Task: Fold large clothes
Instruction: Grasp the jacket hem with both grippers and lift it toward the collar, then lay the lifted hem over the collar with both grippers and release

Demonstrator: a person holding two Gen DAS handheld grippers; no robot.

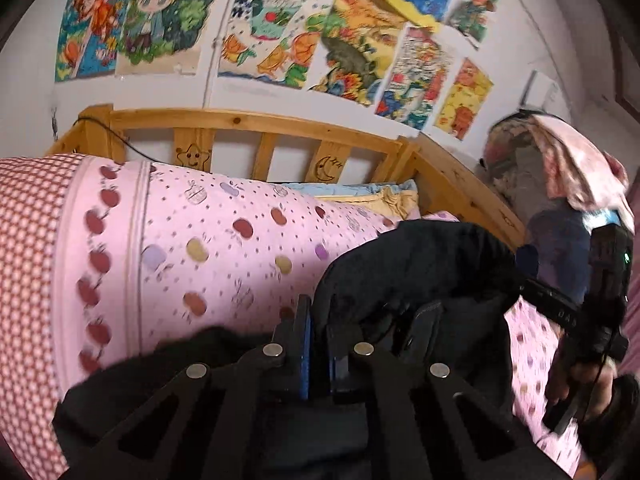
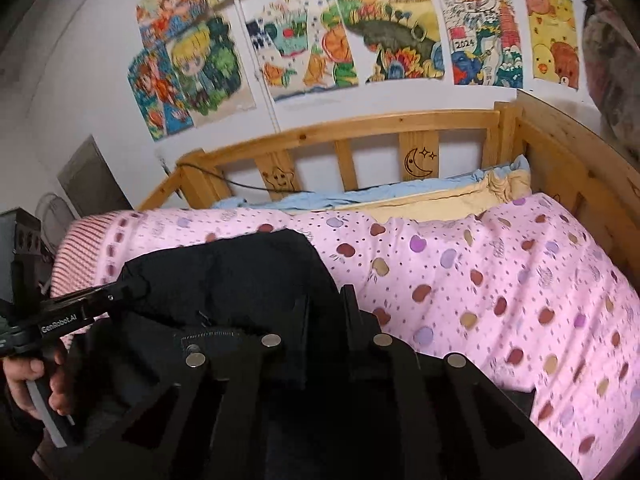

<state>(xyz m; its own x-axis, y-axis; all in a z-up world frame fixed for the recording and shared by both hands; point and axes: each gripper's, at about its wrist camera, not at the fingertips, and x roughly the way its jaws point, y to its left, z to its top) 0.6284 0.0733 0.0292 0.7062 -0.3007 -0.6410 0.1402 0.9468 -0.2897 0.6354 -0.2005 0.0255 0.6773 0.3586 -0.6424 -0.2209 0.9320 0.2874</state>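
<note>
A black garment (image 1: 420, 256) lies bunched on the pink apple-print quilt (image 1: 208, 240), its upper part raised between both grippers. My left gripper (image 1: 320, 320) is shut, its blue pads (image 1: 306, 344) pinching a fold of the black cloth. In the right wrist view the same garment (image 2: 224, 272) spreads to the left, and my right gripper (image 2: 326, 304) is shut on its near edge. The left gripper (image 2: 120, 292) shows there at the far left, clamped on the garment's corner. The right gripper (image 1: 528, 280) shows in the left wrist view, gripping the garment's right end.
A wooden bed rail (image 1: 256, 124) with star and moon carvings runs behind the quilt, with blue and yellow bedding (image 2: 440, 196) against it. Drawings (image 2: 304, 52) cover the wall. A pink and grey cloth pile (image 1: 560, 168) sits at the right. A hand (image 2: 24, 376) holds the left gripper's handle.
</note>
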